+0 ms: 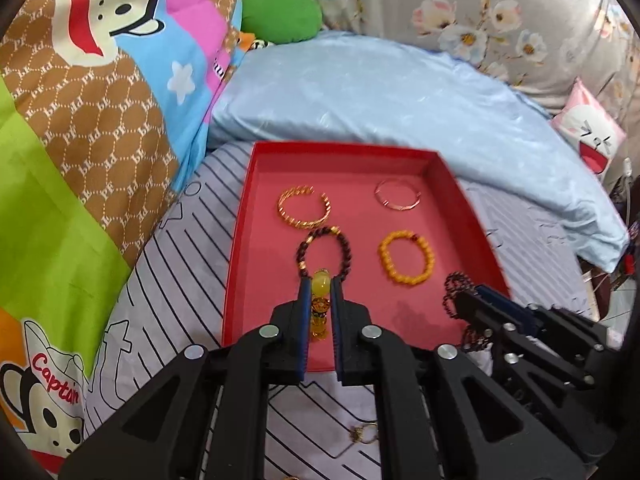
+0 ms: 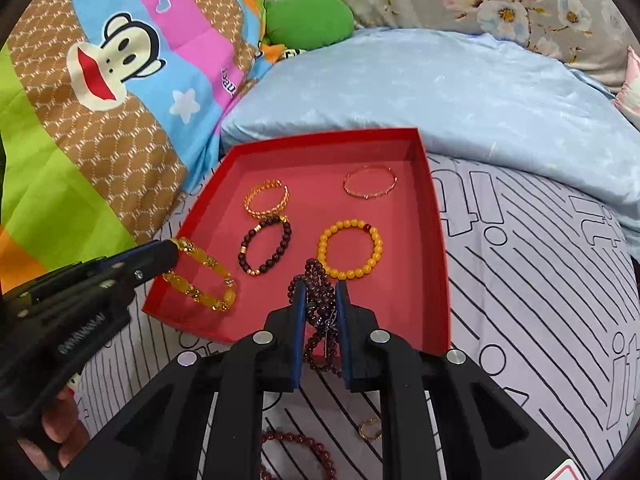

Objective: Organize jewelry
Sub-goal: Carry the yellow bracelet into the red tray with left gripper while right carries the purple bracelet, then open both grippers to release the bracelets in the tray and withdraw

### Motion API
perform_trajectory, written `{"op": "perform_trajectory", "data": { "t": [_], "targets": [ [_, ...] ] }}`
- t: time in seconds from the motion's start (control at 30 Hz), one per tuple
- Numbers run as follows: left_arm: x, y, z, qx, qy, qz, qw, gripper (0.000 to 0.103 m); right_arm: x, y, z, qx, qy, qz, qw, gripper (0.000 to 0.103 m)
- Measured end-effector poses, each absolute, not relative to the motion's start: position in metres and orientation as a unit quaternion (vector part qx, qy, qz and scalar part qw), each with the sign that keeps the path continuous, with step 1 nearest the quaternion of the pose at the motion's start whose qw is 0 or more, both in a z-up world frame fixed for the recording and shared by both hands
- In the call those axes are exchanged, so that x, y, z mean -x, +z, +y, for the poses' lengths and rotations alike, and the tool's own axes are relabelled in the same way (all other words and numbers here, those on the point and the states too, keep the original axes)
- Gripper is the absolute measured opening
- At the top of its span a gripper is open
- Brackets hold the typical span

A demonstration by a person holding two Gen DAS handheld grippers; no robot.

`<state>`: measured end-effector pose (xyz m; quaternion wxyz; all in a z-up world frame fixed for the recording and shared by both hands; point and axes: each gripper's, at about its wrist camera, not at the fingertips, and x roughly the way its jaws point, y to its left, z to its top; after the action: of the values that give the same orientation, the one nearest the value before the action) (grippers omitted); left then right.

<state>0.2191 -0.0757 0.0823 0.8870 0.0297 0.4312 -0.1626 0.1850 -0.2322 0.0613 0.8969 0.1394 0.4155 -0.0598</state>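
Jewelry tray (image 2: 436,240) on striped bedsheet (image 2: 540,280) — both fingers clenched on bead bracelets.

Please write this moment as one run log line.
left gripper: shut on yellow bead bracelet | right gripper: shut on dark bead strand | red tray: four bracelets inside

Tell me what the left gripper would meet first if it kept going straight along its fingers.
Probably the dark red bead bracelet lying on the red tray floor, straight ahead of the left gripper, which is shut on a yellow bead bracelet. Depth is hard to judge; the carried bracelet may touch the tray floor first.
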Motion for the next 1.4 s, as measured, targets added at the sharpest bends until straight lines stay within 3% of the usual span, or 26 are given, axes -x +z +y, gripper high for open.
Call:
{"op": "perform_trajectory", "data": {
  "t": [0.53, 0.57, 0.6, 0.67, 0.8, 1.4],
  "targets": [
    [-0.229, 0.051, -0.08, -0.057, -0.125, 0.437, 0.889, 0.01, -0.196, 0.049, -0.224, -0.114, -0.069, 0.42, 0.897, 0.017],
    [-0.229, 0.051, -0.081, -0.06, -0.124, 0.436, 0.889, 0.013, -0.195, 0.05, -0.223, -0.112, -0.071, 0.418, 0.899, 0.02],
    [-0.229, 0.051, -0.082, -0.062, -0.119, 0.436, 0.89, 0.023, -0.195, 0.052, -0.223, -0.111, -0.072, 0.416, 0.9, 0.023],
    [-0.226, 0.053, -0.081, -0.06, -0.113, 0.43, 0.894, 0.036, -0.191, 0.056, -0.223, -0.111, -0.078, 0.407, 0.903, 0.036],
    [-0.221, 0.061, -0.081, -0.063, -0.11, 0.417, 0.9, 0.047, -0.183, 0.065, -0.225, -0.114, -0.082, 0.397, 0.907, 0.039],
    [-0.171, 0.09, -0.071, -0.058, -0.12, 0.4, 0.907, 0.047, -0.121, 0.097, -0.218, -0.124, -0.091, 0.372, 0.915, 0.041]
  ]
}}
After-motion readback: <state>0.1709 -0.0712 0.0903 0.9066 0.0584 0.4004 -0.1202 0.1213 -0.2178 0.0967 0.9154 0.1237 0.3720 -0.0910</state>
